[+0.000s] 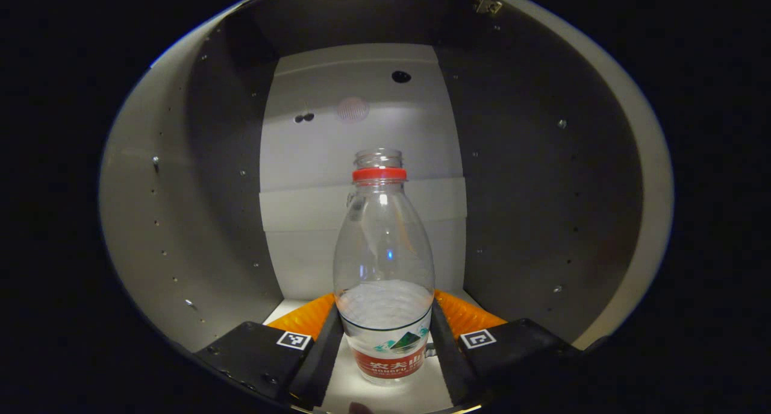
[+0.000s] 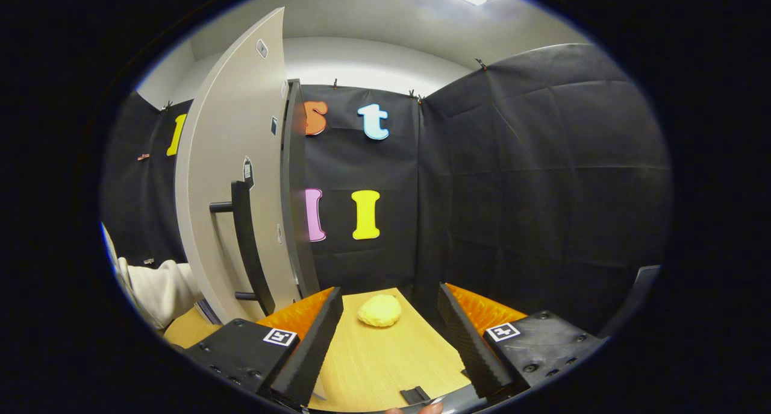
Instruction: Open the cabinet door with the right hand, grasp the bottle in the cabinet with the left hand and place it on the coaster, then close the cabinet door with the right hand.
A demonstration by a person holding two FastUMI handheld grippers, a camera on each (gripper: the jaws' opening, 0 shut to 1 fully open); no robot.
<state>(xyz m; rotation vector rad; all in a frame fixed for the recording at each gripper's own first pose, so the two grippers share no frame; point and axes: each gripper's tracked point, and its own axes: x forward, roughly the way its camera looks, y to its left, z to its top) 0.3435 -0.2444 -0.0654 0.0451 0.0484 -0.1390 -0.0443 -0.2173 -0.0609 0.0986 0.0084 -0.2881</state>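
The grey cabinet door with its black bar handle (image 2: 238, 221) stands open. Inside the cabinet, the clear uncapped plastic bottle with a red neck ring (image 1: 383, 263) stands at the left gripper's (image 1: 384, 332) six o'clock, its fingers flanking the base; contact uncertain. The right gripper (image 2: 390, 335) gapes empty. Lifting, coaster placement and closing remain.

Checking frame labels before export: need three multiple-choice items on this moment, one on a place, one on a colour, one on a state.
1. Where does the bottle stand?
A. inside the cabinet, between the left gripper fingers
B. on the coaster
C. lying on the table

2. What colour is the ring on the bottle's neck?
A. blue
B. red
C. green

3. How is the cabinet door?
A. shut
B. taken off
C. swung open

Key: 1 A, cabinet walls surround it and a finger stands at each side; 2 B, a red band sits below the uncapped mouth; 3 C, the door stands edge-on with its handle showing.
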